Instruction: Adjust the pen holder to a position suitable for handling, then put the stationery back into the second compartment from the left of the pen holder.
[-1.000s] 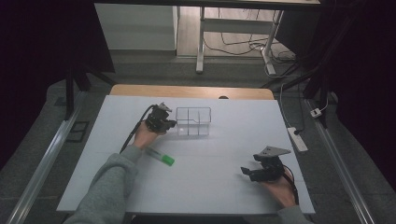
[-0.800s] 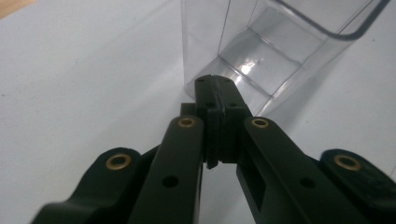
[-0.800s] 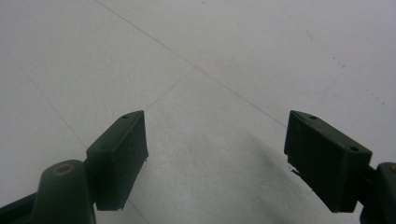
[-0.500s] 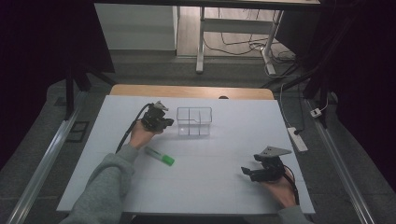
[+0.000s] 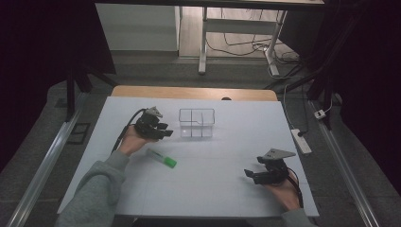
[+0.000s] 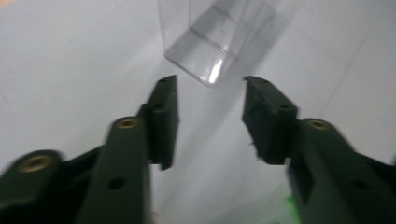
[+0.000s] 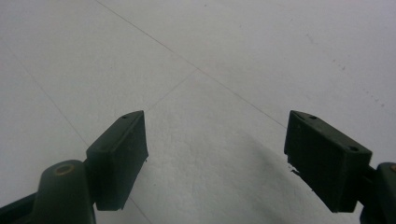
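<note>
Left tool (image 5: 166, 131) jaws just opened, empty, near clear divided box (image 5: 196, 123). Green-capped tube (image 5: 161, 158) probably next: approach crosswise, grip mid-body. Right tool (image 5: 249, 175) open, empty, over tabletop (image 5: 213, 189).

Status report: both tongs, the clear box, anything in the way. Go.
Left tongs open, jaws just opened, nothing between them, pointing at the clear box. Right tongs open, empty, over bare table. Green-capped tube lies beside left hand; path clear.

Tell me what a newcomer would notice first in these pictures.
A clear plastic divided box stands near the middle of the white table, with the left gripper just beside it, jaws apart and empty. A small tube with a green cap lies nearer the person. The right gripper rests open at the right.
</note>
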`<state>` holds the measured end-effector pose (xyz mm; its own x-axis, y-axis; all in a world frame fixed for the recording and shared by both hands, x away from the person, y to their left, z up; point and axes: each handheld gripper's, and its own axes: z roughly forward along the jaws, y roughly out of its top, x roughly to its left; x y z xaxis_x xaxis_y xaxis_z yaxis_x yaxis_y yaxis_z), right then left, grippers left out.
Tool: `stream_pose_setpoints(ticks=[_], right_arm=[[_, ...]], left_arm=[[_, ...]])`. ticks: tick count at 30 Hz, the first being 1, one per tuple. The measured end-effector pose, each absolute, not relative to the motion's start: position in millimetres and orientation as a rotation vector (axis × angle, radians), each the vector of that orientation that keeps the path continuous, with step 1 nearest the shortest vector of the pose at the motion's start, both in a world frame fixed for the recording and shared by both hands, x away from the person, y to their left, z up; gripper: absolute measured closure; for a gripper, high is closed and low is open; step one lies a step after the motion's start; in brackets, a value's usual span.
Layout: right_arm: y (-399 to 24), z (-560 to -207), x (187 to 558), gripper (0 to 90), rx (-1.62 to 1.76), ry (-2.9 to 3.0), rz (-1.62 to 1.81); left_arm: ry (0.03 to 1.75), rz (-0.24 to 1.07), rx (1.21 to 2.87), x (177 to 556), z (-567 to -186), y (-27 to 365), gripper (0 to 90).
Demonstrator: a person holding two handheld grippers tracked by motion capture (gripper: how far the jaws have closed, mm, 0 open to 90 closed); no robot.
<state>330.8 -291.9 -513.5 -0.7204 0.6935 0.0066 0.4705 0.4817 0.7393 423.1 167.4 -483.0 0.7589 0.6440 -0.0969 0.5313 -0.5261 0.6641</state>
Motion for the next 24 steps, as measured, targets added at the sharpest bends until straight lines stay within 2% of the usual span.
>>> stream_pose_setpoints(ticks=[1, 5, 10, 24], right_arm=[[-291.9, -513.5, 330.8, 21.2, 0.987, 2.438, 1.081], [-293.2, -513.2, 330.6, 21.2, 0.991, 2.436, 1.081], [-294.5, -513.2, 330.5, 21.3, 0.995, 2.431, 1.089], [-294.7, -512.6, 330.2, 21.5, 1.0, 2.432, 1.094]], left_arm=[[0.873, 0.202, 2.268, 421.8, -482.4, 168.2, 49.7], [0.848, 0.182, 2.293, 417.2, -479.8, 172.6, 40.5], [0.816, 0.134, 2.326, 413.0, -476.7, 178.3, 35.8], [0.722, 0.112, 2.382, 401.4, -471.4, 190.9, 33.5]])
